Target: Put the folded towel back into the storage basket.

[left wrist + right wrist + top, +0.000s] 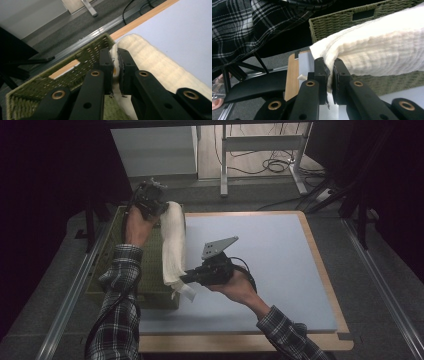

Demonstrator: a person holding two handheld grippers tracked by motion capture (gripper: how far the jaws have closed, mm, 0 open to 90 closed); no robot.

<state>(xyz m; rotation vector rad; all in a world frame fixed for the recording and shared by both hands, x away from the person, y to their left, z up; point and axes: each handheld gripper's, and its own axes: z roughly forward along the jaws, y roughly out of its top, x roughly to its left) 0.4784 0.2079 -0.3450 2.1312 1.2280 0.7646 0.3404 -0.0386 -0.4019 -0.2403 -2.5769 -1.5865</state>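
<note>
status: the cream towel (173, 245) is gripped at both ends and hangs stretched between the two grippers, above the seam where the green woven basket (150, 270) meets the blue-grey bench (270, 265). the left gripper (159, 211) holds the far end, over the far corner of the basket; its jaws are closed nearly together with a fold of cloth pinched between the pads, as the left gripper view confirms. the right gripper (186, 277) holds the near end, just beside the basket's near corner; its jaws are likewise almost shut on the cloth edge. done: the towel is picked up and clear of both surfaces. remaining, by judgement: whether it goes into the basket or out onto the bench cannot be told; it is yet to be set down and released
</note>
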